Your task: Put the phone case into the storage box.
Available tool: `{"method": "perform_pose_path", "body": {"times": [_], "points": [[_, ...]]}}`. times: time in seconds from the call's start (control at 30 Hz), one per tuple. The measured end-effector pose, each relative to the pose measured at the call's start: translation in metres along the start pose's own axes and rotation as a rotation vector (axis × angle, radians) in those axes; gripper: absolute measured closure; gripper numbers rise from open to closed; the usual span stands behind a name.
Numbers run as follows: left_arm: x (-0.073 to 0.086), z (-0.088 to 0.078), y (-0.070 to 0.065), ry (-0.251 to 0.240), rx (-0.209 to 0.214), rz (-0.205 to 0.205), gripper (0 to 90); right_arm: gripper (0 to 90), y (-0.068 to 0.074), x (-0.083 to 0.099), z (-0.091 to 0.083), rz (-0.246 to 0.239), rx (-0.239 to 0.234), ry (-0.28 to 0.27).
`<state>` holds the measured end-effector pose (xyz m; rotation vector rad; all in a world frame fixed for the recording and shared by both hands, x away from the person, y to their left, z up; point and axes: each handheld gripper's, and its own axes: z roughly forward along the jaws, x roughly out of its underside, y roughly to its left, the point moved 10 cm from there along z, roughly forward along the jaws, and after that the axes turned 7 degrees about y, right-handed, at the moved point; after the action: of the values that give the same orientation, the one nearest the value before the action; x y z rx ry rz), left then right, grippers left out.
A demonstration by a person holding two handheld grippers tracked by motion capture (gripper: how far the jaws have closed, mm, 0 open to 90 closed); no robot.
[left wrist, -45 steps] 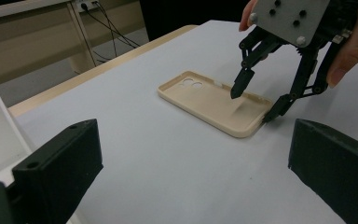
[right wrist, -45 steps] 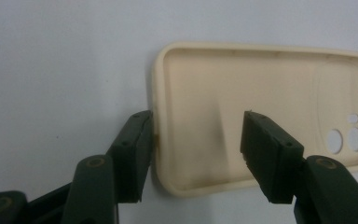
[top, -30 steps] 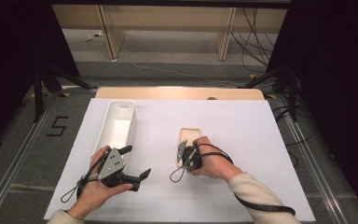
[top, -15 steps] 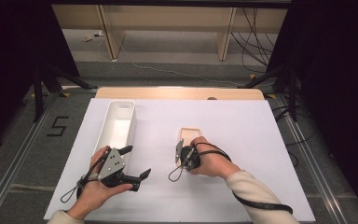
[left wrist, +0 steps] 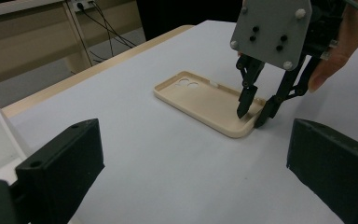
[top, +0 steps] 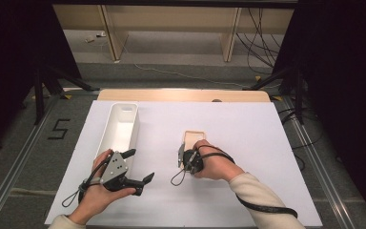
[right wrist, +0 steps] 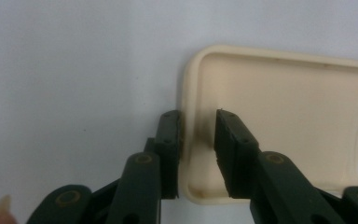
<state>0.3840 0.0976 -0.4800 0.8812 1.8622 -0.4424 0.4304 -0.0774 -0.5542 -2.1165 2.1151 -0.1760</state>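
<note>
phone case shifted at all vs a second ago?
No. In the high view the phone case lies at the same spot beside the white tray. The right gripper has just been closing its jaws astride the case's short edge.

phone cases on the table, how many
1. The case lies open side up at mid table, right of the white bin, its near end wall between the right claw's jaws.

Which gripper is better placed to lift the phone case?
Right: the right gripper already straddles the phone case end wall, jaws just closing on it. The left gripper stands open, apart, beside the white bin.
</note>
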Motion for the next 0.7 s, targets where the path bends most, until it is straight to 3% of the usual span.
{"method": "perform_pose_path", "body": {"times": [0.27,0.7], "points": [[-0.0007,-0.0004,-0.0006,-0.002,-0.001,0.003,3.0,75.8,0.0008,-0.0007,-0.0004,-0.026,0.006,0.024],[-0.0007,-0.0001,-0.0012,-0.001,0.001,0.005,3.0,78.9,0.0026,-0.0008,0.0,-0.044,0.015,0.005]]}}
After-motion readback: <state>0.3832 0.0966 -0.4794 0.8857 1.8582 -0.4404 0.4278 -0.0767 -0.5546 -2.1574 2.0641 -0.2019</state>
